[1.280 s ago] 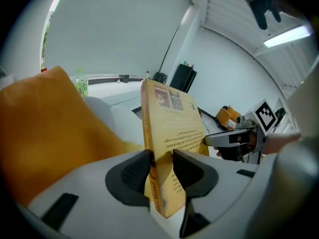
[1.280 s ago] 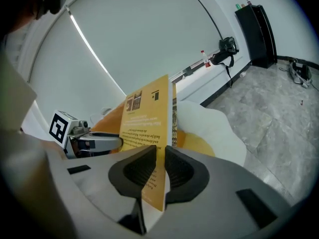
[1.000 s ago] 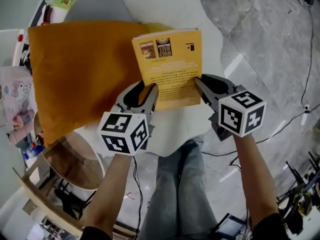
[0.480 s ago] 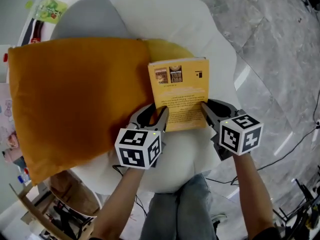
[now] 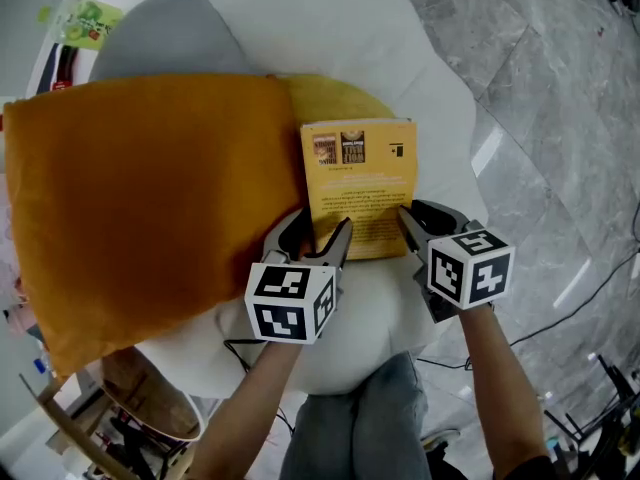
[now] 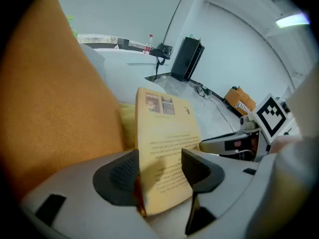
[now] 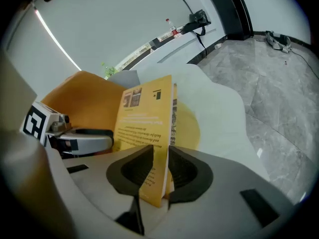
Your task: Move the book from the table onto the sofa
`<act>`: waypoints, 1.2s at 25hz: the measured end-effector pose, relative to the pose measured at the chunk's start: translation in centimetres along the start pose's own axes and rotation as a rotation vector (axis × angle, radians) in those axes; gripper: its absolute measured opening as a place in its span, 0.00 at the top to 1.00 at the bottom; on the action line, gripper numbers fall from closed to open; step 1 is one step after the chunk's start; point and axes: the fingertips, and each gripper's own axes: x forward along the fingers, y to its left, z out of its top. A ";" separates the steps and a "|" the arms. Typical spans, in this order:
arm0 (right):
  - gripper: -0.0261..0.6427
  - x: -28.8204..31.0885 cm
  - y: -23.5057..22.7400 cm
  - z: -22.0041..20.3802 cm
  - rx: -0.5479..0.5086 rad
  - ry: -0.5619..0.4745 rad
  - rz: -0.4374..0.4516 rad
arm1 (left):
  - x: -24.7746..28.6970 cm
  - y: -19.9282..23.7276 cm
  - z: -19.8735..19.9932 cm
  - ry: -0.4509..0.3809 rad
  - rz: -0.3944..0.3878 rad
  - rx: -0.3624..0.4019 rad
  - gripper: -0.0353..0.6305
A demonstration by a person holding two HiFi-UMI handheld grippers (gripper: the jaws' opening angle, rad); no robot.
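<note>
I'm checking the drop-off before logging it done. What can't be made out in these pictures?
Book cover print: too small in the head view, blurred in both gripper views.
Book's near corners: head view, covered by the left gripper and right gripper, both jaws opening with the book between them.
Green packet, top left: head view, too small and blurred to identify.

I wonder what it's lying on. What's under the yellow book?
The book rests partly on a yellow cushion, partly on the white sofa seat. Where they meet beneath it is covered.
</note>
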 end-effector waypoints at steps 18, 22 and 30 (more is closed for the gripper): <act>0.88 -19.2 11.2 10.8 -0.197 -0.127 -0.048 | -21.7 -4.1 11.5 -0.212 -0.024 0.047 0.53; 0.94 -28.3 15.7 13.9 -0.336 -0.189 -0.073 | -32.5 -9.3 15.3 -0.371 -0.125 0.141 0.64; 0.94 -49.4 26.4 21.9 -0.520 -0.397 -0.070 | -53.9 -18.5 23.7 -0.617 -0.116 0.267 0.92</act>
